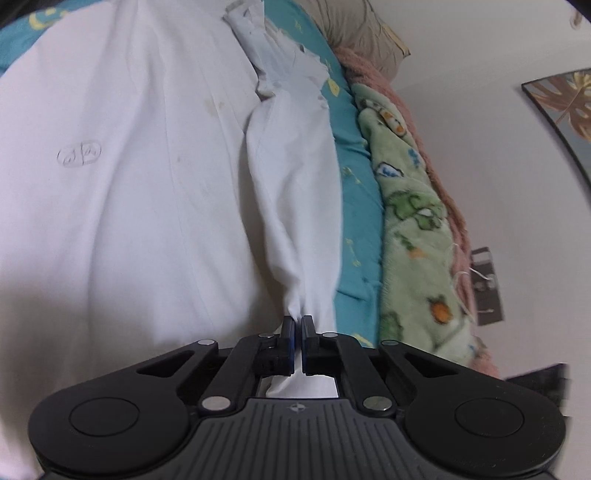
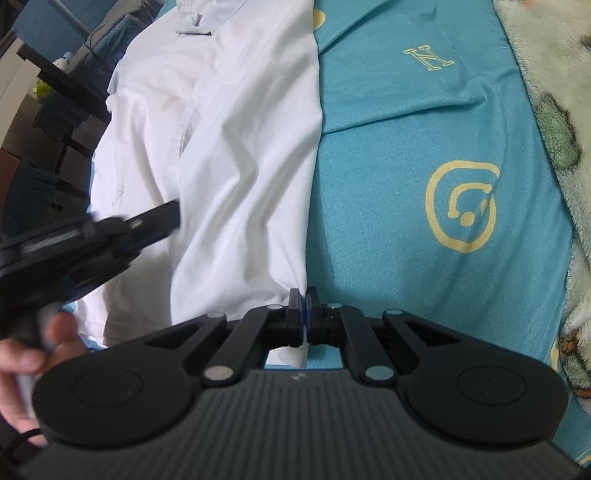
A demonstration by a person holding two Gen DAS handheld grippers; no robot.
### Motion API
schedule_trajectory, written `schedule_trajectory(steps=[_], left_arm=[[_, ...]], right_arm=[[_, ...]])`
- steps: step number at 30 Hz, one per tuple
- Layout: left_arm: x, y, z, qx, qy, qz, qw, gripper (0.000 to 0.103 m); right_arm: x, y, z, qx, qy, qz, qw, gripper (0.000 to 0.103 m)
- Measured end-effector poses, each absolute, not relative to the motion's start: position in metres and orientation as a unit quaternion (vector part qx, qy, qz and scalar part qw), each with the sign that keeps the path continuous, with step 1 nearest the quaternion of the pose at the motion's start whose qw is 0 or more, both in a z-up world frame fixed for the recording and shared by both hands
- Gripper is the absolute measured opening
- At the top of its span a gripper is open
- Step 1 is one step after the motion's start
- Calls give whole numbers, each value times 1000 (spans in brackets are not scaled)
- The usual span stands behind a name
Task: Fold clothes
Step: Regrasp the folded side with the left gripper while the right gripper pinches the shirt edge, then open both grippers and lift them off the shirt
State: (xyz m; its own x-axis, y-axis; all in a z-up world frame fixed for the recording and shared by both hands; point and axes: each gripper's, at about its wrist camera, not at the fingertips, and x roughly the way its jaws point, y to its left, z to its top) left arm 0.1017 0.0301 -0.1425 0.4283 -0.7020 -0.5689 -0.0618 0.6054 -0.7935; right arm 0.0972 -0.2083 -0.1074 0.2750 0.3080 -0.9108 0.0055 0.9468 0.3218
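A white shirt lies spread on a teal bed sheet. It has a small outlined logo and faint stains. My left gripper is shut on a bunched fold of the shirt, which stretches away from the jaws as a narrow band. In the right wrist view the shirt covers the left half of the sheet. My right gripper is shut on the shirt's lower right corner at the hem. The left gripper shows at the left, blurred, its tips on the cloth.
A green patterned fleece blanket and a pink one lie along the bed's far side by a white wall. A pillow lies at the head. Dark furniture stands beyond the bed's left edge.
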Motion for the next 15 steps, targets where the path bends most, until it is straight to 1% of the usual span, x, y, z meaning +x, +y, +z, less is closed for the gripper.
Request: schedule_trajectory(steps=[2, 6, 11, 12, 14, 15], left_arm=[[94, 43, -134, -416, 495, -229, 728, 0], [85, 69, -128, -457, 491, -232, 704, 0], [87, 64, -140, -414, 524, -193, 719, 0], [87, 62, -143, -399, 531, -182, 725, 1], [88, 58, -146, -370, 538, -159, 740, 8], [88, 56, -148, -356, 540, -147, 749, 17]], right_arm=[[97, -208, -107, 130, 592, 95, 790, 5], [99, -210, -108, 131, 589, 91, 792, 5], [102, -209, -109, 130, 589, 89, 793, 5], [102, -209, -109, 130, 589, 89, 793, 5], [103, -209, -109, 130, 588, 89, 793, 5], [102, -209, -109, 131, 587, 89, 794, 5]])
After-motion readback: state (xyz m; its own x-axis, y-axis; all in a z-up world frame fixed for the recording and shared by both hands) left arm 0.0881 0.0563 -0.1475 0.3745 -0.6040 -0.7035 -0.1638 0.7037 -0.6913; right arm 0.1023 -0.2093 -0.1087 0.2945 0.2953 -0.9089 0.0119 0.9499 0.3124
